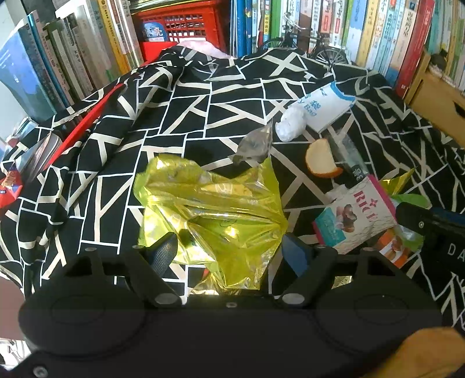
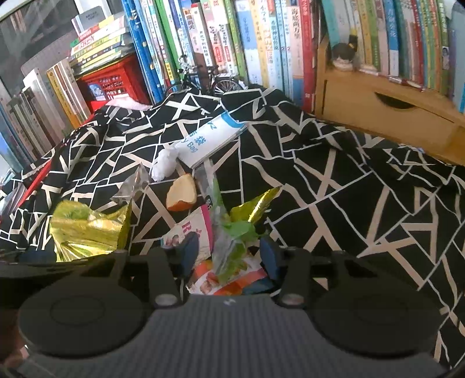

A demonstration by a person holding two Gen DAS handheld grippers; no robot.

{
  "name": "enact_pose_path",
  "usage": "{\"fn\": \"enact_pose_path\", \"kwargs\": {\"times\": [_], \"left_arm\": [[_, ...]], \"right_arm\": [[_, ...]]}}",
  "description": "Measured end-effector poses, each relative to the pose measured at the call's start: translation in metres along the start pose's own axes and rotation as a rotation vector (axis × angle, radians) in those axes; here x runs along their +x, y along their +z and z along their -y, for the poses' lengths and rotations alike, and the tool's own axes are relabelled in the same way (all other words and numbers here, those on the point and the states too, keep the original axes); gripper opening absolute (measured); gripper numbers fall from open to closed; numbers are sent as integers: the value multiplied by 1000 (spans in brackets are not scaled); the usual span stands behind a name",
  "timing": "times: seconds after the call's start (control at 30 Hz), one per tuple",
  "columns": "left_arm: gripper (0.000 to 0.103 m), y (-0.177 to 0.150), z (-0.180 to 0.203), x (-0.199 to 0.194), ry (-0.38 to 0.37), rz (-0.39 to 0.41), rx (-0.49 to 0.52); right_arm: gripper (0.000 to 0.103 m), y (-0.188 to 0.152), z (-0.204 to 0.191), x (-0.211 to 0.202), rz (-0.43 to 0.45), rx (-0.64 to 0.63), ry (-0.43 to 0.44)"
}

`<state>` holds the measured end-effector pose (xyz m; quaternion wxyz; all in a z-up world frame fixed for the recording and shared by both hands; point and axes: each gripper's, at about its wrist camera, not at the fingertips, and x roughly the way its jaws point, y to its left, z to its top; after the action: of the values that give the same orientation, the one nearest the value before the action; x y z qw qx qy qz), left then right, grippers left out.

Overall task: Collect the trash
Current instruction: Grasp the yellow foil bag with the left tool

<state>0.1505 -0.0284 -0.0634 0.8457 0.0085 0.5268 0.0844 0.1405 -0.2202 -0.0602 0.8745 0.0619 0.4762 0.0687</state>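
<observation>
Left wrist view, left tongs (image 1: 229, 247) gaping astride yellow wrapper (image 1: 212, 209); right tongs (image 2: 229, 256) unclenched over "RICH" packet (image 2: 191, 232)

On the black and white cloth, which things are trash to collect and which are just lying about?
Trash to collect:
- yellow foil wrapper
- clear plastic scrap
- crumpled white tissue
- bread piece
- snack packets

Just lying about:
- books
- red crate
- model bicycle
- wooden drawer unit
- white and blue bag pack, possibly
</observation>
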Motion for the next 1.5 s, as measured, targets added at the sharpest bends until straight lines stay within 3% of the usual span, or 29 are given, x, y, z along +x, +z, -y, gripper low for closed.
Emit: {"fn": "enact_pose_path", "kwargs": {"times": [0.2,0.37,0.43,0.6,0.73,0.93,1.0,1.13,1.27,1.5], "left_arm": [[77,2,3,7,28,-10,1],[77,4,1,4,33,12,-35],[80,4,-8,-4,23,48,-97],[89,1,-46,-16,4,98,-377],[91,3,-74,-1,-33,45,-582],[91,6,-88,36,-12,-66,-729],[88,6,-90,45,-24,-86,-774],[64,2,-89,47,-94,-69,-816],[46,3,-79,38,-112,-33,-762],[28,11,-55,12,-123,25,-636]], "right_arm": [[36,2,0,9,-19,-14,14],[31,2,3,12,-24,-19,23],[27,2,4,12,-19,-19,28],[21,2,6,8,3,-12,21],[20,1,7,8,2,-2,23],[20,0,8,8,5,-1,26],[18,-1,8,8,10,-8,25],[14,-2,8,5,24,-14,22],[12,-1,9,1,45,-19,14],[10,-1,11,-12,85,-23,-2]]}}
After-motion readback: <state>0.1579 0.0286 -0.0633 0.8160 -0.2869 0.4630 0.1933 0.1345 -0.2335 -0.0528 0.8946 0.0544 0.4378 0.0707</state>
